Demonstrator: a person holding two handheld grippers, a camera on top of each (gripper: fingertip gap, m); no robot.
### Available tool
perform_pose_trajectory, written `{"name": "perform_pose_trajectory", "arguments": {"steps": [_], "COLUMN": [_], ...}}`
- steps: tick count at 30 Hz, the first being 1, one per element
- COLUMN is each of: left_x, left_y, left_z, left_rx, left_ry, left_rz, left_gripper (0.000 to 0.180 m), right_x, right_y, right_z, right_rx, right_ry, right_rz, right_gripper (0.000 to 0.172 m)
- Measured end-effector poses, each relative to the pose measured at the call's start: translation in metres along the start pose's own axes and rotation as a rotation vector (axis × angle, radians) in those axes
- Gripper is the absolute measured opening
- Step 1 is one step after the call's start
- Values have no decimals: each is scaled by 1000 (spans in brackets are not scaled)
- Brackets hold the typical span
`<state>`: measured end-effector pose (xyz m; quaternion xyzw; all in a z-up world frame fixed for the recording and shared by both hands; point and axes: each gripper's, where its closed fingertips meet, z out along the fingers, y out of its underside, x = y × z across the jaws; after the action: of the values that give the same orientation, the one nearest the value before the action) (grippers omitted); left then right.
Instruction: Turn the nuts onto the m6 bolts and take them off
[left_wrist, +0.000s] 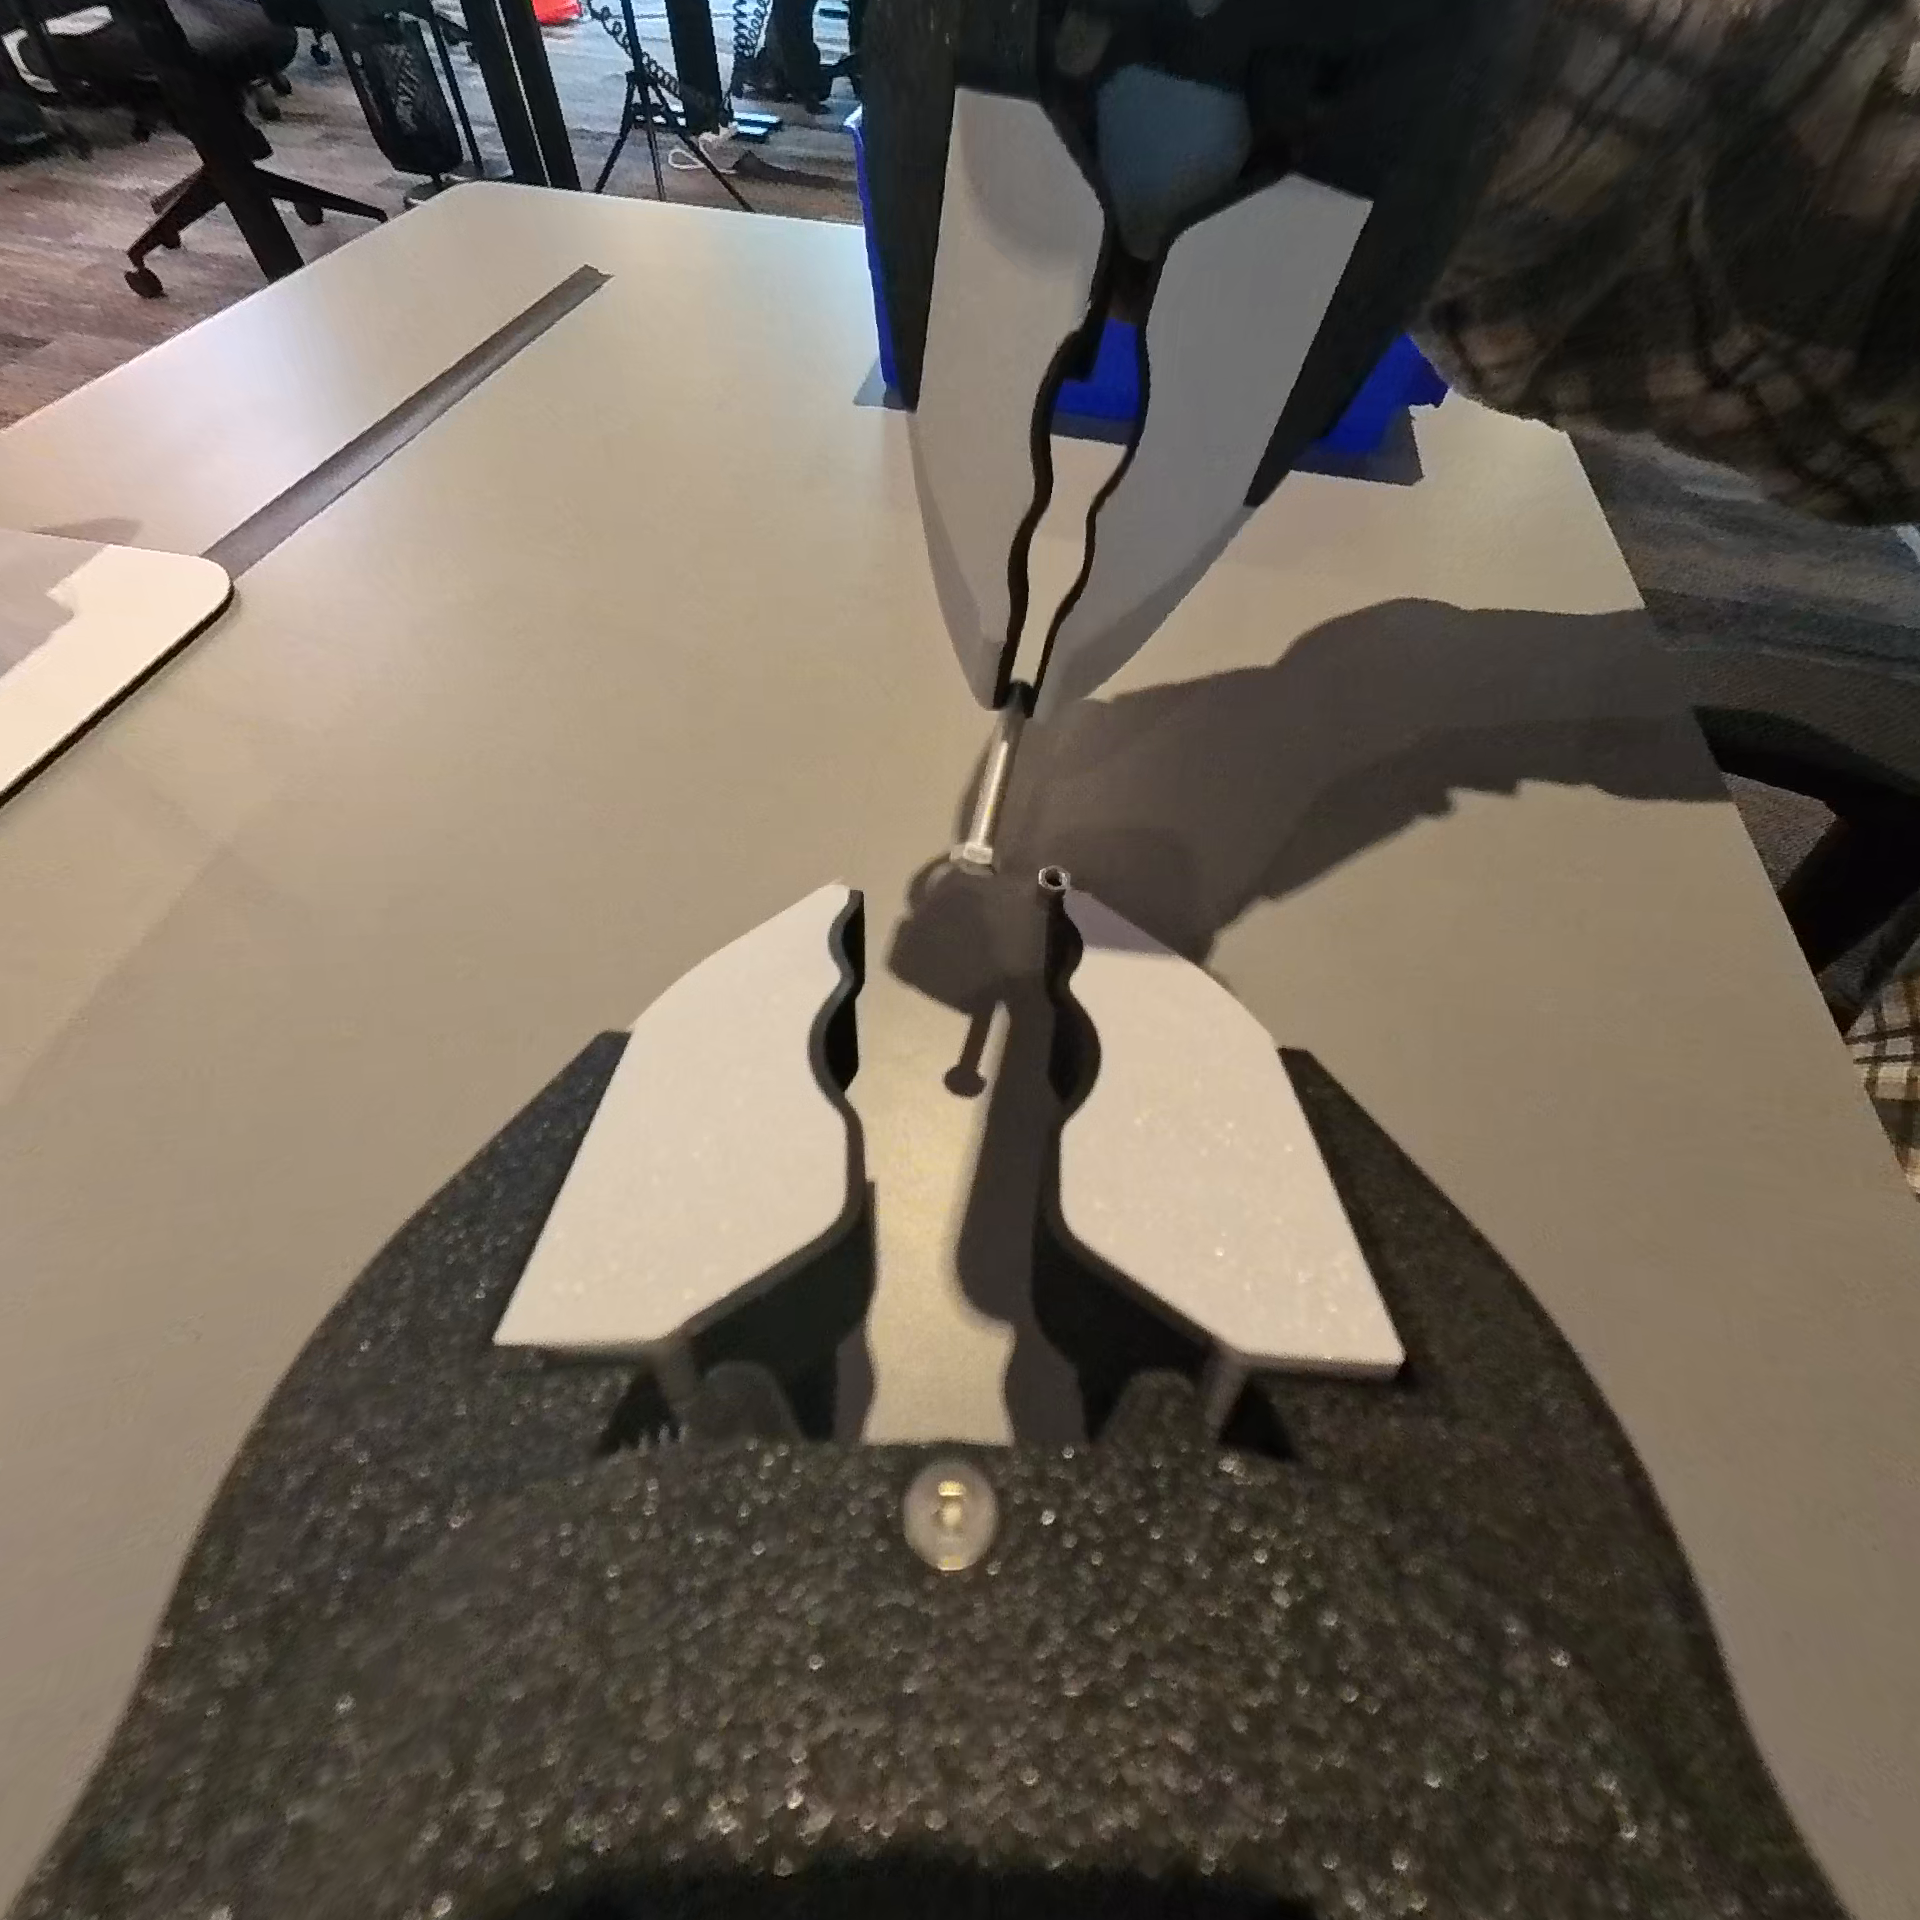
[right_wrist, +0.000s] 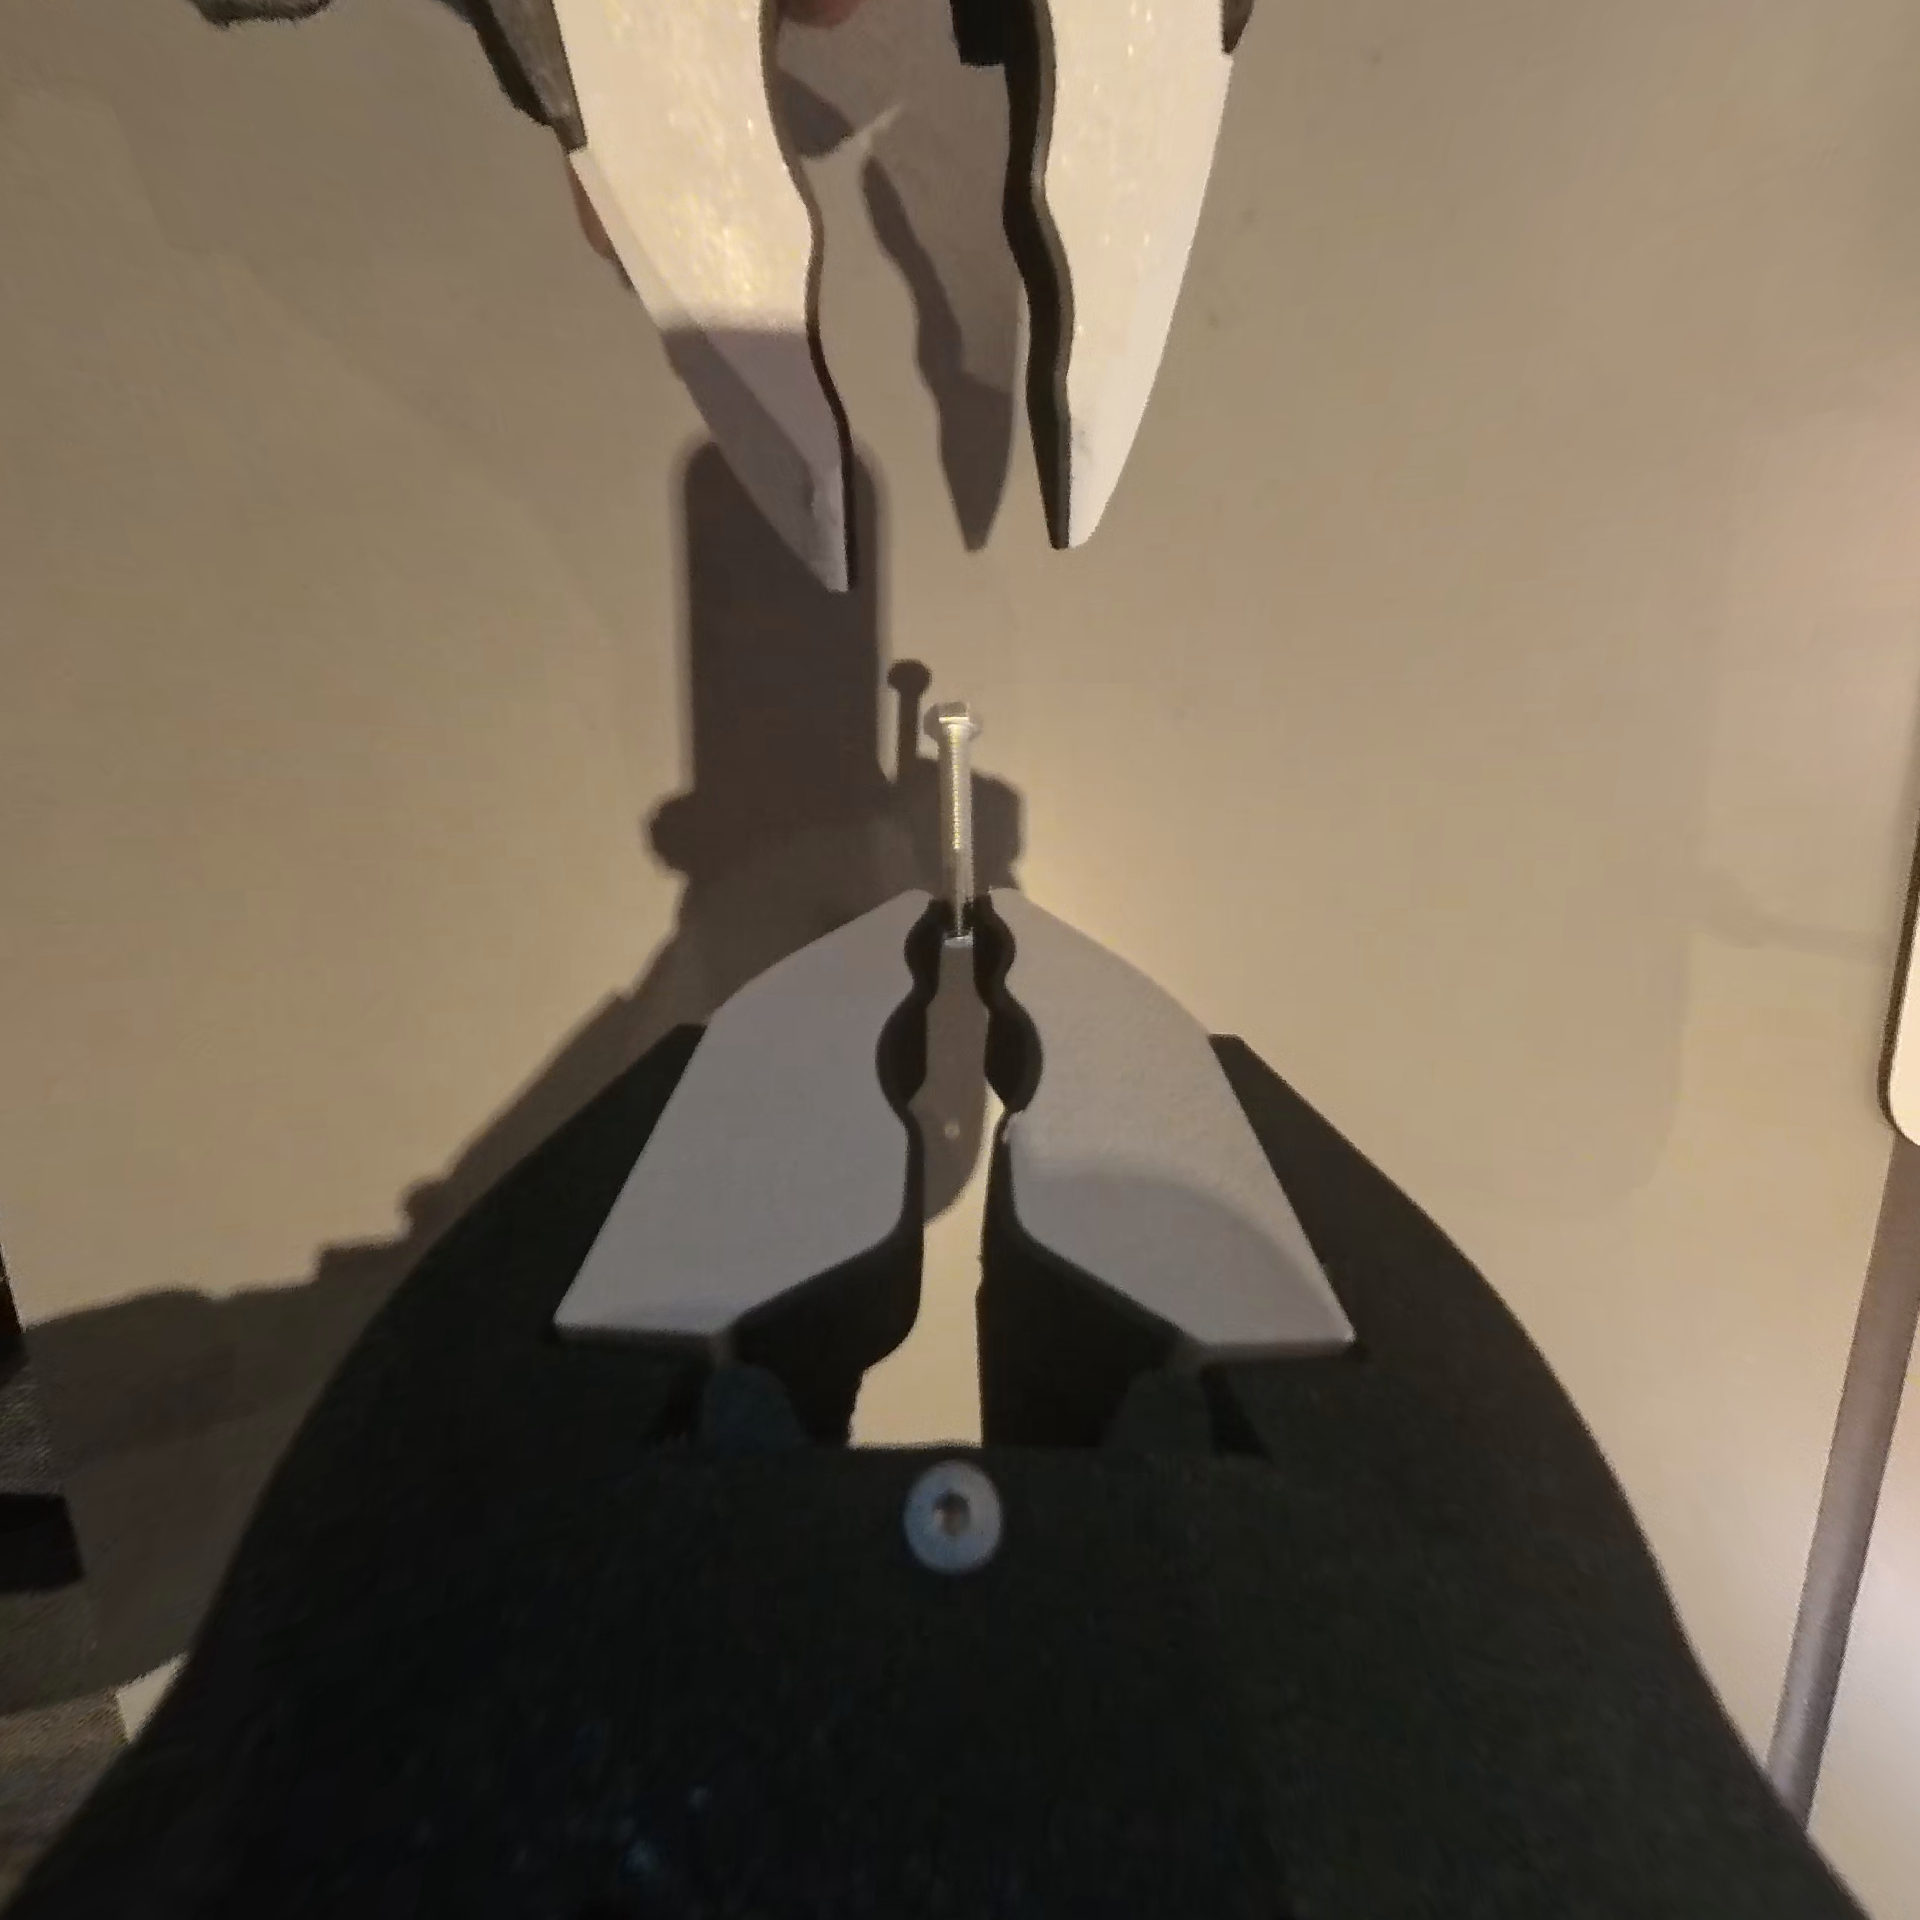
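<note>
Two tools faced each other above a pale counter. From the left wrist view, the left tool had its fingers spread apart, and nothing was pressed between them. A small dark nut sat at the tip of its right-hand finger; whether it clung to that finger or rested on the counter could not be told. Opposite, the right tool came down from above with its tips pinched on the threaded end of a silver bolt, whose hex head pointed down toward the left tool's gap, just beside the nut. A blue bin stood behind on the counter, and a plaid sleeve filled the upper right corner.

From the right wrist view, the right tool was clamped on the bolt, which stuck straight out beyond its tips with the head farthest away. The left tool hung ahead, its fingers apart and clear of the bolt head.
</note>
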<state>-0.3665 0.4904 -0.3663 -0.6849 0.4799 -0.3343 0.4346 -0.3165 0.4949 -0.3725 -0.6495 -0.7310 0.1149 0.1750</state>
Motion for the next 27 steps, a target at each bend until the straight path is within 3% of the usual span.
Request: {"name": "perform_pose_trajectory", "arguments": {"steps": [21, 27], "left_x": [-4, -14], "left_y": [6, 1], "left_z": [-1, -12], "left_rx": [-27, 23], "left_ry": [-12, -36], "left_rz": [-3, -37], "left_gripper": [33, 33], "right_x": [5, 8], "right_y": [6, 4], "right_z": [0, -9], "right_rx": [5, 5], "right_ry": [-3, 8], "right_rz": [16, 20], "right_gripper": [5, 5]}}
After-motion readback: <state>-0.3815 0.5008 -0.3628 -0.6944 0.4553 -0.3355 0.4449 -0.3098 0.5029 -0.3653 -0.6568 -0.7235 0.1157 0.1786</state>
